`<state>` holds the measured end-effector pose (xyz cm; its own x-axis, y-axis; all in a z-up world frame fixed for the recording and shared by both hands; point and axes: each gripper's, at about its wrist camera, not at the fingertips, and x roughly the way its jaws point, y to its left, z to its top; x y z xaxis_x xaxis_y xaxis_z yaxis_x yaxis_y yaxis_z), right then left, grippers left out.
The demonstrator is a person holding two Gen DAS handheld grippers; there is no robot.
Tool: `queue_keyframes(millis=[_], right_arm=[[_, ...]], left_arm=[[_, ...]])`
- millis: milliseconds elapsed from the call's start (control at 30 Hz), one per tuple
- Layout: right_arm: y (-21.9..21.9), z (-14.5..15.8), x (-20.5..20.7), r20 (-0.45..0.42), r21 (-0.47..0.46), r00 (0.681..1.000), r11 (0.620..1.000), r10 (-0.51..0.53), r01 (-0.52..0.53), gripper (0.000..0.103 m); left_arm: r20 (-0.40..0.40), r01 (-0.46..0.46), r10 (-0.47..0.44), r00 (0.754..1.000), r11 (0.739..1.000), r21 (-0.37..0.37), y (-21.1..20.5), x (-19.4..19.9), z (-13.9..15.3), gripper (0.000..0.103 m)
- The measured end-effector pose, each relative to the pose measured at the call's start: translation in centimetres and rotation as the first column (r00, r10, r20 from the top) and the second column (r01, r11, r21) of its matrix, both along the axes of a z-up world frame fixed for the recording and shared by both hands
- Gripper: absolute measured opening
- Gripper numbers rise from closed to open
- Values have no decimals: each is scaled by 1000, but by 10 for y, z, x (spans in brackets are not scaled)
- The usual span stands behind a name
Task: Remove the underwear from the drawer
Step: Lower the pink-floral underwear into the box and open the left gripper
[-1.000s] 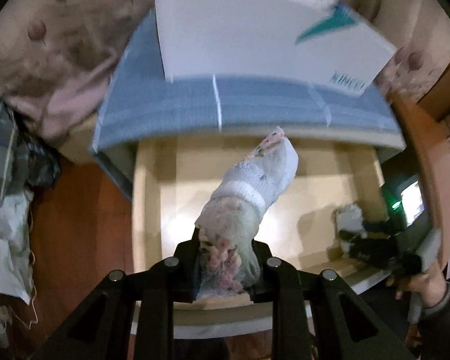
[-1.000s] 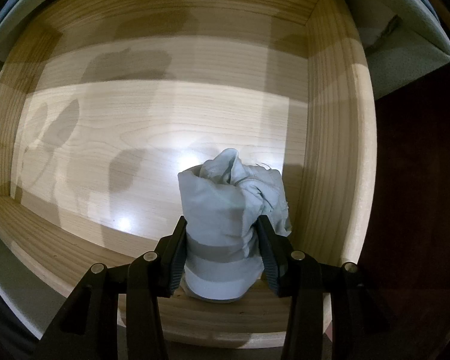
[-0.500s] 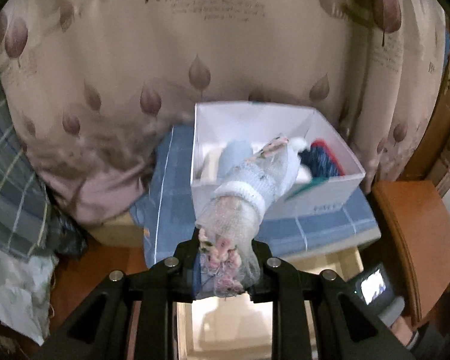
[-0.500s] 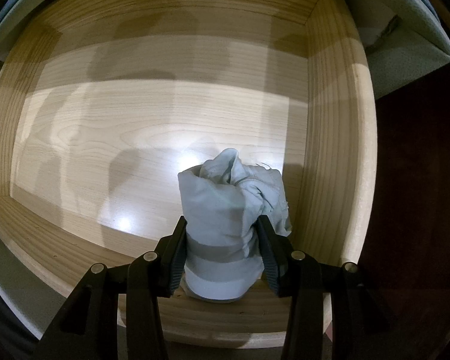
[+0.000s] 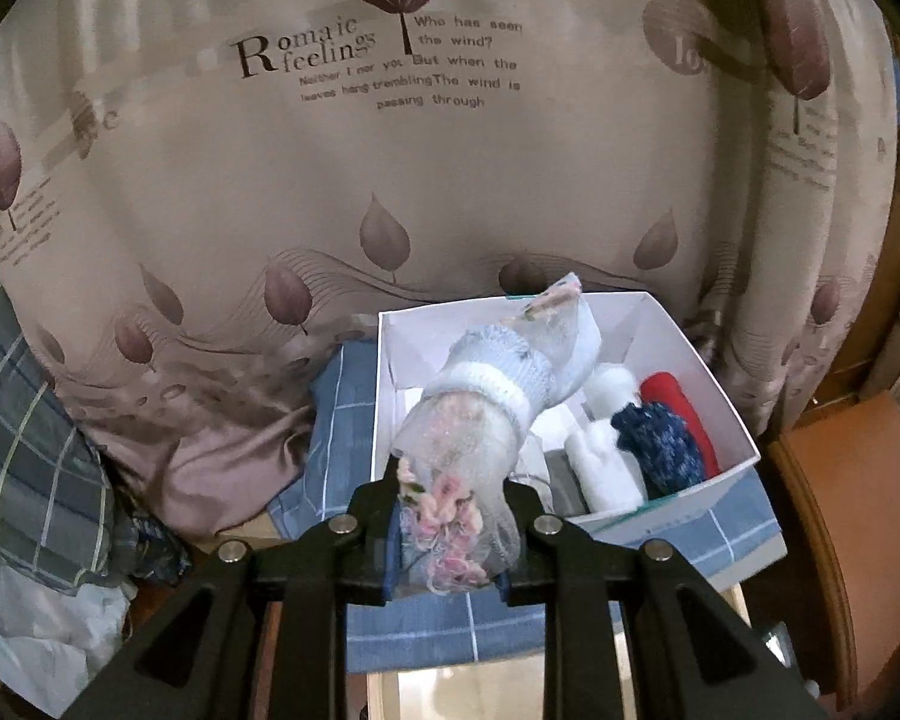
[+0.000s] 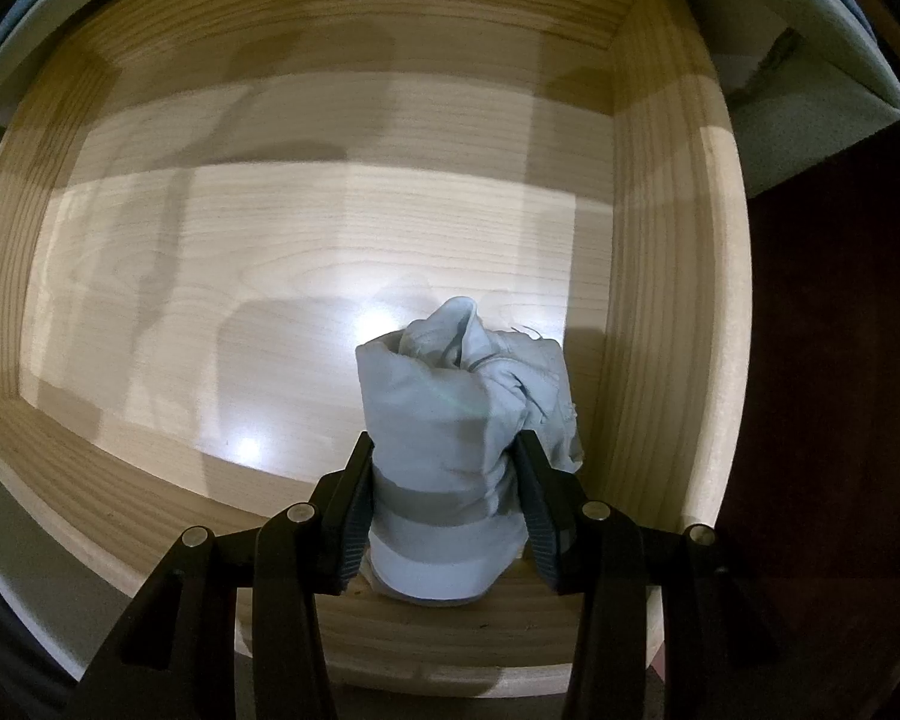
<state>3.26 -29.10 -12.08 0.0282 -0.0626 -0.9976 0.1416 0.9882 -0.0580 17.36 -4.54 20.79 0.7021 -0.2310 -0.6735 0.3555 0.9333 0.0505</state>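
Observation:
My left gripper (image 5: 450,531) is shut on a rolled piece of lacy underwear (image 5: 480,414) with pink flowers and a pale blue band, held in the air in front of a white box (image 5: 678,342). Only a sliver of the wooden drawer (image 5: 498,690) shows at the bottom edge of the left wrist view. My right gripper (image 6: 444,504) points straight down into the drawer (image 6: 654,300) and is shut on a rolled pale grey underwear (image 6: 450,408) that stands on the drawer floor near the front right corner.
The white box stands on a blue checked cloth (image 5: 438,624) and holds white (image 5: 606,468), navy (image 5: 660,444) and red (image 5: 678,414) rolls. A leaf-print curtain (image 5: 390,180) hangs behind. Plaid bedding (image 5: 24,450) lies at left, brown wooden furniture (image 5: 840,510) at right. The rest of the drawer floor (image 6: 270,276) is bare.
My left gripper has risen out of the drawer with the lacy roll and tilted up toward the white box and curtain. The right gripper and its grey roll have not moved.

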Motion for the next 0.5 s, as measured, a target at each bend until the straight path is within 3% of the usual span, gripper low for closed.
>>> queue_keyframes(millis=[267, 500], right_arm=[[-2, 2, -3, 10, 4, 1000, 1000, -15, 15, 41], [-3, 3, -4, 13, 6, 1000, 1000, -18, 18, 41]], left_arm=[[-92, -1, -1, 996, 1000, -20, -25, 32, -31, 22], [-172, -28, 31, 985, 999, 21, -40, 58, -75, 22]])
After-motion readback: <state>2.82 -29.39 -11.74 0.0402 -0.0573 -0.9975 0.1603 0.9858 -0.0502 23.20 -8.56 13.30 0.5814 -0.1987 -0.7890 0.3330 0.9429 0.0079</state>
